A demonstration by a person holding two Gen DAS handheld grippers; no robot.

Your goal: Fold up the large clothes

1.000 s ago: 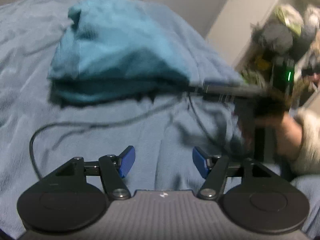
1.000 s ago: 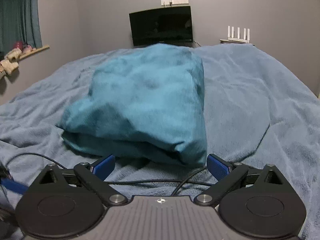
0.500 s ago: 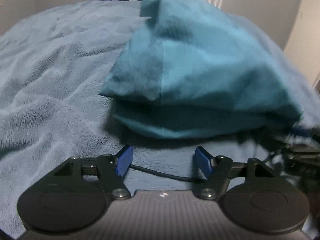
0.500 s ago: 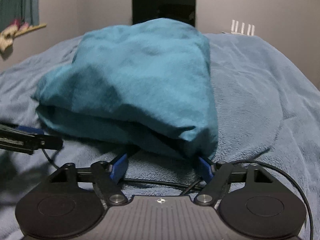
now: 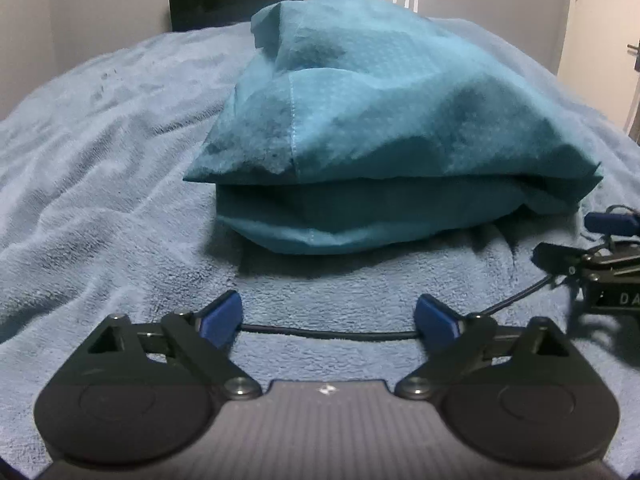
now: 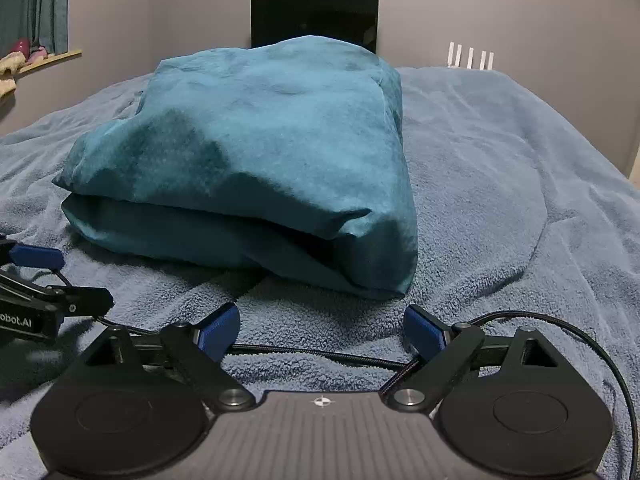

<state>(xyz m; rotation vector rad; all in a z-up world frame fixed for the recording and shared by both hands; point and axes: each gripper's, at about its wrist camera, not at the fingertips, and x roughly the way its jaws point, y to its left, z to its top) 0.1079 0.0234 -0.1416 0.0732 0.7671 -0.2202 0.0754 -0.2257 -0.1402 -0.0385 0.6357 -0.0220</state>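
Now we have the teal garment lying doubled over in a puffy bundle on the blue bed blanket, just ahead of both tools. Our left gripper and right gripper have just been spreading their jaws; both stand wide with only cable and blanket between them. Seemingly a fold has been laid; next we would press it flat or take an edge for another fold.
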